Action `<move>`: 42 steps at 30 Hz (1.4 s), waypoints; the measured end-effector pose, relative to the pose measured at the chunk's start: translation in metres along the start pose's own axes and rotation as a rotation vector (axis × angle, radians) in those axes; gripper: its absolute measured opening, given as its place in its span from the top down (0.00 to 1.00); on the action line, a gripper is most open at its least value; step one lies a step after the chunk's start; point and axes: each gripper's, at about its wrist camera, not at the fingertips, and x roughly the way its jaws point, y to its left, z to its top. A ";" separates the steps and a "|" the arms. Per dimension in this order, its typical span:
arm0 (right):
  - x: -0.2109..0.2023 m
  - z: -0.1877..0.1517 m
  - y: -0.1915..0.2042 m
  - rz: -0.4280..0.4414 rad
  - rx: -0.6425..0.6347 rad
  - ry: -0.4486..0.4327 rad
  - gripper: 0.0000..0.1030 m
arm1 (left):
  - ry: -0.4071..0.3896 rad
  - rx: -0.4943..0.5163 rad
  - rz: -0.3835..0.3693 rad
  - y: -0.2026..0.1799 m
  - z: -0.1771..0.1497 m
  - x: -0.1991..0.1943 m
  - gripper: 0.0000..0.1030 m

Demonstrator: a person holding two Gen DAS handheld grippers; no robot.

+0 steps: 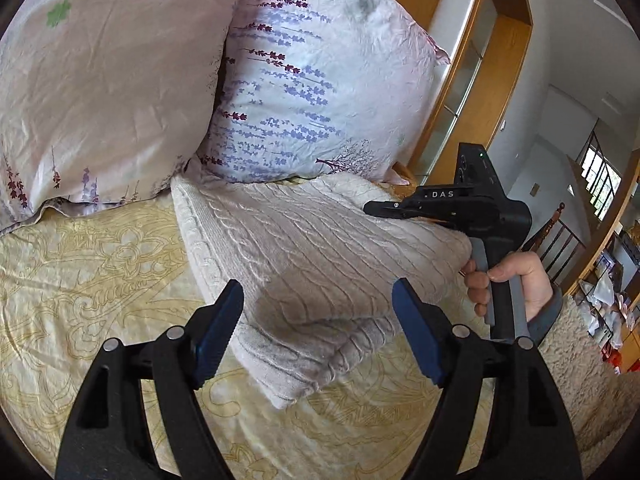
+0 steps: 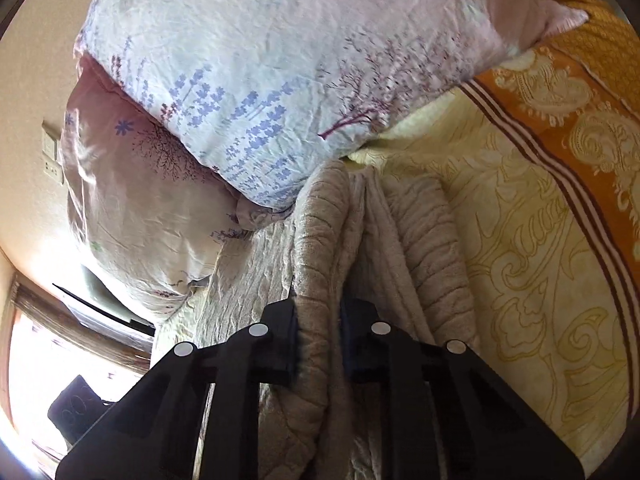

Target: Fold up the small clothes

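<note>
Lying folded on the pale yellow bedspread with gold scroll pattern (image 1: pixel 80 280): one cream cable-knit sweater (image 1: pixel 304 256), a thick oblong bundle. Long axis in the left wrist view runs from the far left, near the pillows, toward the near right; a rounded folded corner points toward the camera. Far end sits just below the pillows.

Left gripper (image 1: pixel 318 332): black arms, blue pads, jaws spread wide, straddling the near part of the sweater from above. Whether either pad touches the knit, cannot tell.

Right gripper (image 2: pixel 318 344): jaws pressed in on a raised fold of the sweater (image 2: pixel 320 264), knit bunched between the pads, ridges running away from the camera toward the pillows. Seen from the left wrist view, the same tool (image 1: pixel 470 210) is at the sweater's right edge, marked "DAS", small green light lit, held by a bare hand (image 1: pixel 516 284) with a grey cuff.

Count:
- sweaters: one
- pillows: two, both pale with lavender-sprig print; pinkish pillow (image 1: pixel 100 80) at left, whiter pillow (image 1: pixel 320 92) leaning against it
- grippers: two

Orange patterned border with dark stripes (image 2: pixel 560 120) edges the bedspread in the right wrist view. Wooden shelving (image 1: pixel 480 80) stands behind the bed.
</note>
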 end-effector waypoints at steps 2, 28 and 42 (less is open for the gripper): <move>-0.012 0.005 0.018 -0.009 -0.073 -0.041 0.85 | 0.008 0.002 0.004 0.002 -0.004 -0.002 0.25; -0.094 -0.063 0.005 -0.093 -0.119 -0.112 0.47 | 0.156 0.372 0.174 -0.050 -0.046 0.002 0.48; -0.072 -0.082 0.029 -0.205 -0.341 -0.083 0.74 | 0.187 0.576 0.401 -0.066 -0.056 0.031 0.73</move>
